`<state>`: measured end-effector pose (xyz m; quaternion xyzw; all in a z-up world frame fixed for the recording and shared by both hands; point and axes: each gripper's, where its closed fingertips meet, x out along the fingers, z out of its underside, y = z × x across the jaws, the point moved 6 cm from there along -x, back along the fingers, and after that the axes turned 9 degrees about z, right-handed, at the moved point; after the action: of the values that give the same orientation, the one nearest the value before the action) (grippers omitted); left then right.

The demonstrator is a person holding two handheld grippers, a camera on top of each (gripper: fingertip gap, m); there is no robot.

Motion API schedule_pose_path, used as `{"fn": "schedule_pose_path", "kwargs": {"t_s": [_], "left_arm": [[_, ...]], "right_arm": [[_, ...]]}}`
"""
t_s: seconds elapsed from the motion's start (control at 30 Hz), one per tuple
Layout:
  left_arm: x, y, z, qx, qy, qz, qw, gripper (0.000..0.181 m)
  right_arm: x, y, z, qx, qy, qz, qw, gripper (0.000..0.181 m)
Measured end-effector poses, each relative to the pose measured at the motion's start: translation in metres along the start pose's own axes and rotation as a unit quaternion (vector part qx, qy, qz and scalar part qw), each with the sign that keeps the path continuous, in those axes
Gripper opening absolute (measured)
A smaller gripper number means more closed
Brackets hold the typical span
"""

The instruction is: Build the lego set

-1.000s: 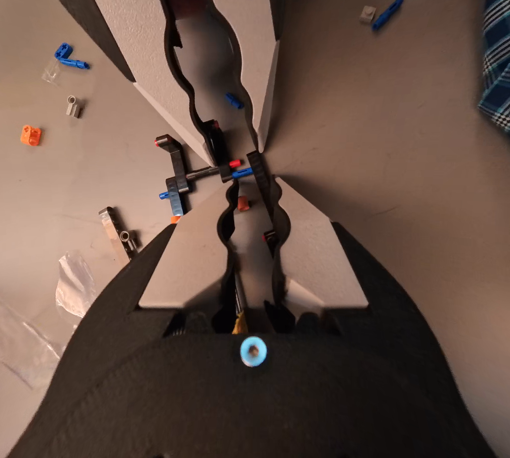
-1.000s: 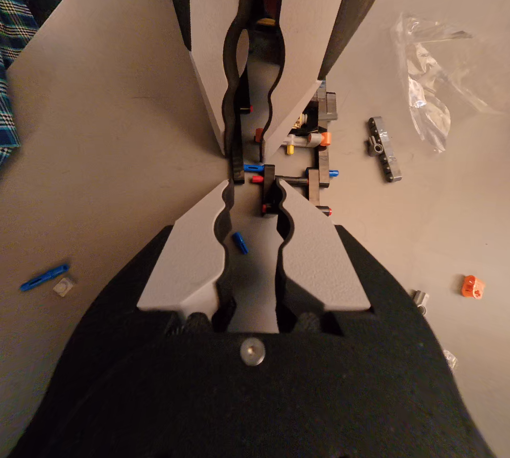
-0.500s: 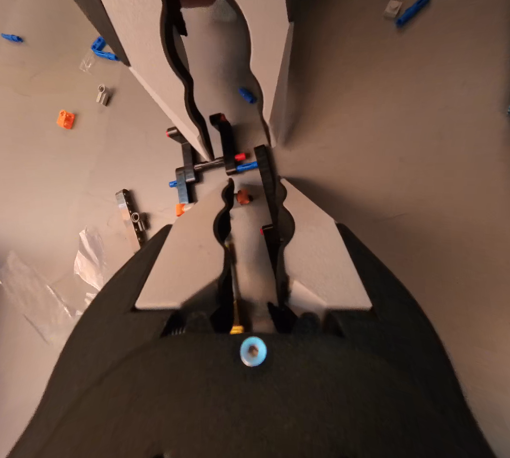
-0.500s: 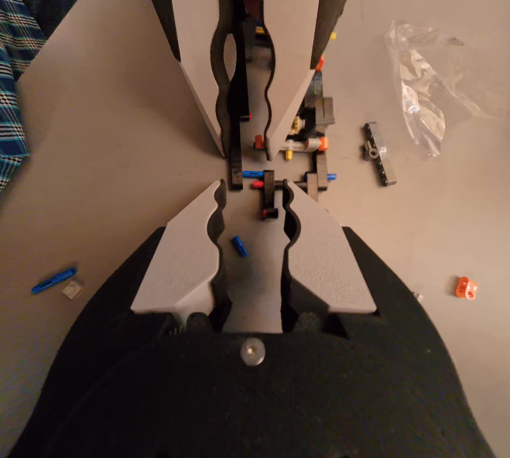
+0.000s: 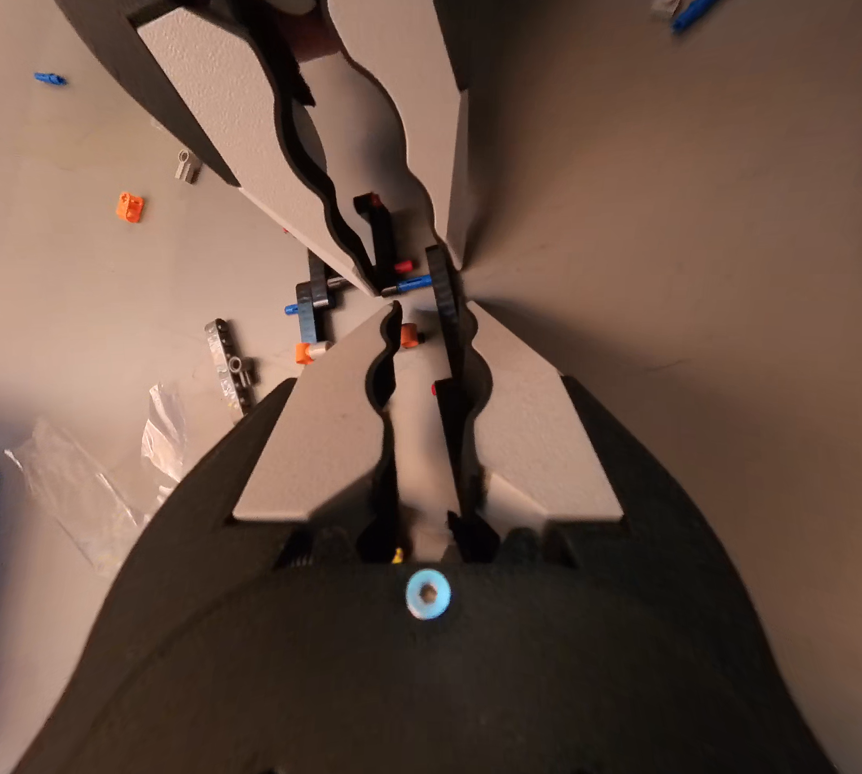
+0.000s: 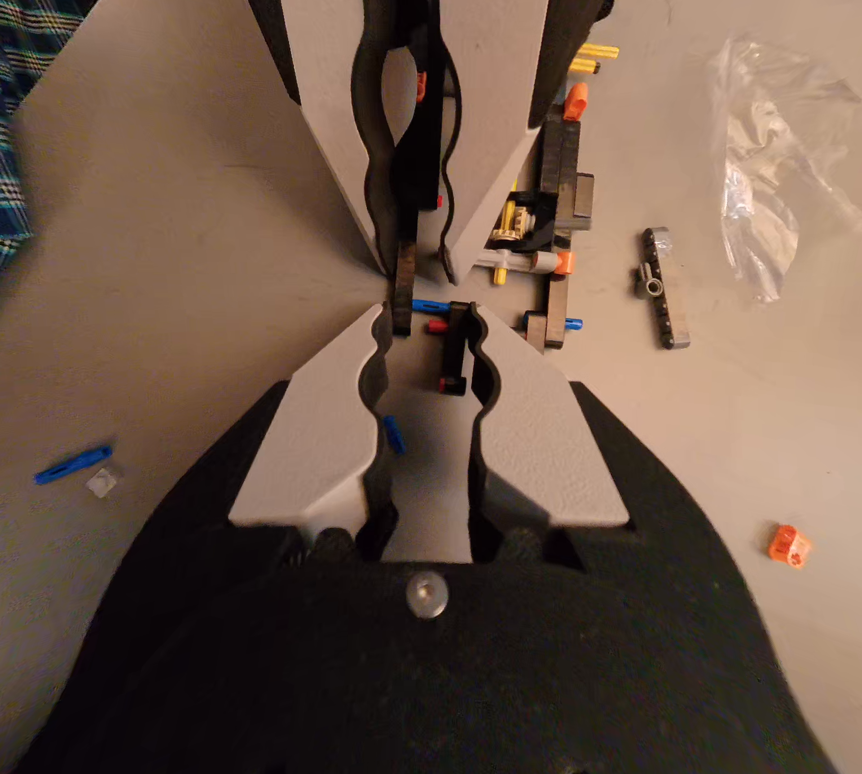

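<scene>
The two grippers meet tip to tip over a tan table, and much of the black toy frame lies hidden behind their pale fingers. The left gripper has its fingers drawn close on a long black beam that runs back along its right finger; how firmly the other finger presses on it cannot be made out, since that side sits in shadow. The right gripper is spread apart, with a short black arm lying against its right finger and nothing pinched between the two. A blue pin bridges the gap between beam and arm, a red pin just beside it. A small loose blue pin is partly covered by the right gripper's left finger. The frame's gears and yellow axle peek out beside the far gripper; the rest is cut off. Loose on the table lie a grey beam, an orange block, a long blue pin beside a small grey piece, and a crumpled clear bag. Plaid cloth shows at the edge, blurred.
</scene>
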<state>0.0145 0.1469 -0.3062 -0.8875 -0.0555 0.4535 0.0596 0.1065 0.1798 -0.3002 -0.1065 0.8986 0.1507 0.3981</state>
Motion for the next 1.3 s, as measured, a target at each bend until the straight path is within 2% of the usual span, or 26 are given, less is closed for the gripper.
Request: {"fn": "schedule_pose_path", "kwargs": {"t_s": [0.03, 0.53, 0.8, 0.87, 1.3], "left_arm": [[0.0, 0.0, 0.001, -0.001, 0.001, -0.004, 1.0, 0.022], [-0.009, 0.012, 0.005, -0.008, 0.0, -0.089, 0.996, 0.029], [-0.012, 0.025, 0.012, -0.046, -0.017, -0.11, 0.993, 0.018], [-0.01, 0.026, 0.012, -0.053, -0.021, -0.107, 0.993, 0.007], [-0.01, 0.028, 0.013, -0.092, -0.024, -0.135, 0.986, 0.006]], "right_arm": [[0.001, 0.0, 0.0, 0.001, 0.003, -0.005, 1.0, 0.031], [0.019, 0.003, -0.01, 0.006, 0.03, -0.026, 0.999, 0.031], [0.02, 0.002, -0.011, 0.004, 0.029, -0.025, 0.999, 0.03], [0.019, 0.001, -0.01, 0.005, 0.029, -0.026, 0.999, 0.03], [0.002, -0.005, -0.004, 0.008, 0.027, -0.022, 0.999, 0.03]]}}
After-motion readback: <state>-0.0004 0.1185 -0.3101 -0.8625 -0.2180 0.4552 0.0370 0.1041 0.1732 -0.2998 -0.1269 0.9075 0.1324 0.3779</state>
